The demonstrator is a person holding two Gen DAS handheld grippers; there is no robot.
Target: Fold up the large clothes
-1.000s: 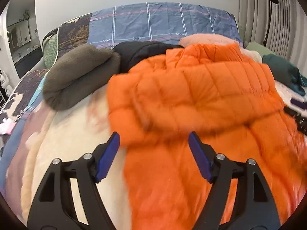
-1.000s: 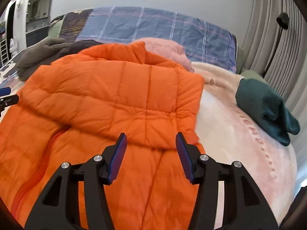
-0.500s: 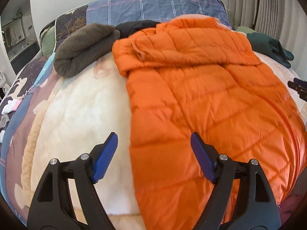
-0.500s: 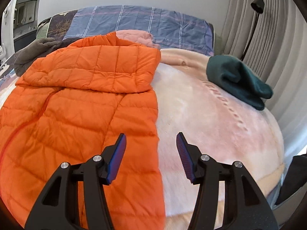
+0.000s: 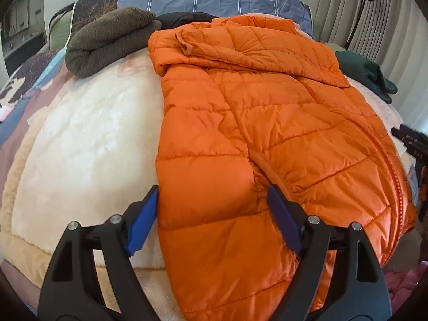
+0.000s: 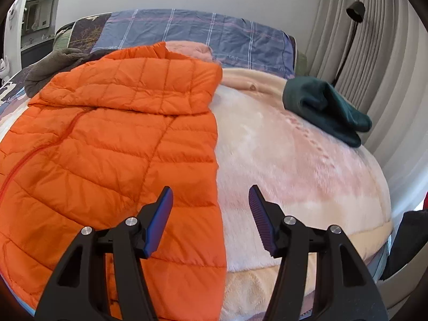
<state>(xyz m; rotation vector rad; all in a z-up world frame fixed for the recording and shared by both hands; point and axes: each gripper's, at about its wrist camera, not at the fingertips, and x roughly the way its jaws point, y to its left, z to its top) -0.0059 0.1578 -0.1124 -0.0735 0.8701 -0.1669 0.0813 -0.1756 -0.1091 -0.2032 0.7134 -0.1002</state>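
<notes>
Folding is partly under way, as we judge it: the orange quilted puffer jacket lies flat on the cream plush blanket that covers the bed, zip side up, with its hood or upper part already turned down over the chest, and the long sides now look ready for attention.

We hold both tools low over the near end of the garment. Our left gripper has its blue-padded jaws spread wide and grips nothing; they straddle the jacket's left edge, where a sleeve seems to lie folded along the body. Our right gripper is equally wide open and empty, poised over the jacket's right edge, one pad above orange fabric and the other above bare blanket.

Next, we think, each tool must drop onto its own hem corner, pinch through the puffy layers, then carry the bottom up toward the collar. The slippery, springy fill will call for a deep bite, or the fabric may slide free.

Further off sit a rolled grey-brown fleece garment, a dark green folded garment and a blue plaid pillow, all apart from the work.
</notes>
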